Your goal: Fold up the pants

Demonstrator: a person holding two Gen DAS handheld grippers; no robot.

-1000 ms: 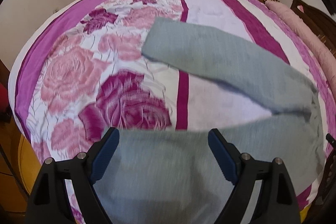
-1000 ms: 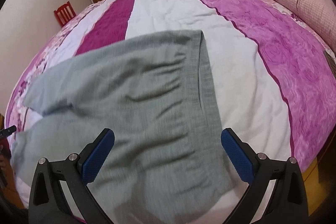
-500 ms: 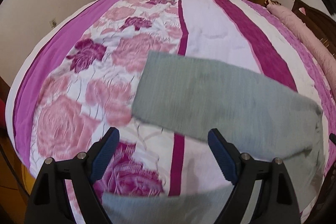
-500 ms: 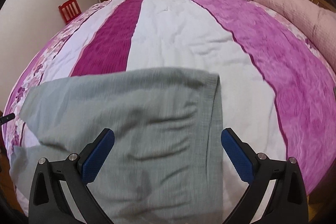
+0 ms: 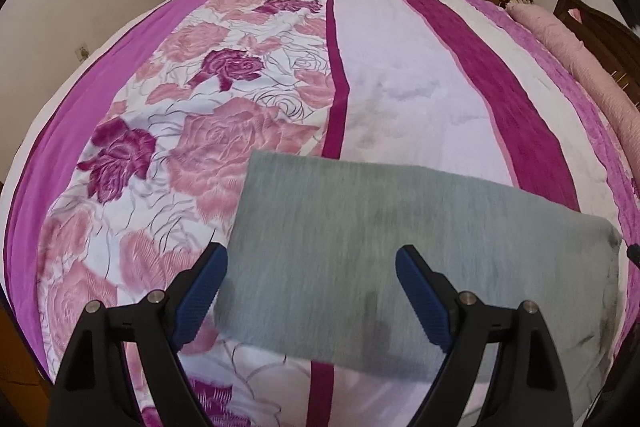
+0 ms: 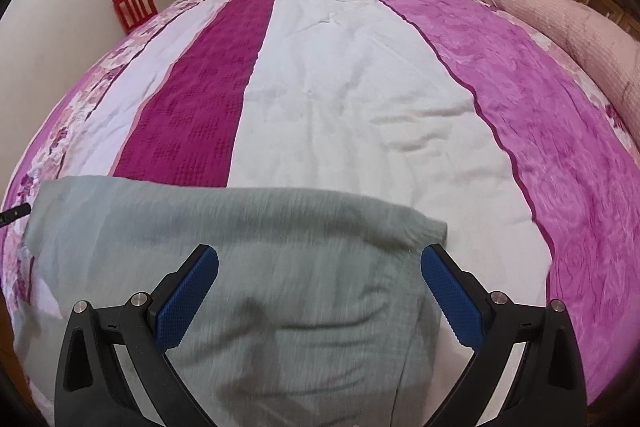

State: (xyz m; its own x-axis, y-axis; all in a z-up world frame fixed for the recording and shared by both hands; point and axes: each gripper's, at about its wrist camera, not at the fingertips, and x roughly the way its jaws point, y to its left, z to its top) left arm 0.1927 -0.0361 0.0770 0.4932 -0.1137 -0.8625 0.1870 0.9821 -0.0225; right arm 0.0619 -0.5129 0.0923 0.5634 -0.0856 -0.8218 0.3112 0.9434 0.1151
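Left wrist view: grey pants (image 5: 360, 247) lie on the striped, rose-printed bedspread (image 5: 420, 99), left tongs (image 5: 310, 291) spread wide above one leg; right tongs (image 6: 320, 295) released over what seems the waistband, touching nothing

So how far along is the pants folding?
Early on. The grey pants lie on the striped bedspread, apparently with one leg laid over. Nothing is in hand: the left gripper and right gripper are both open above the fabric. The later folds remain.
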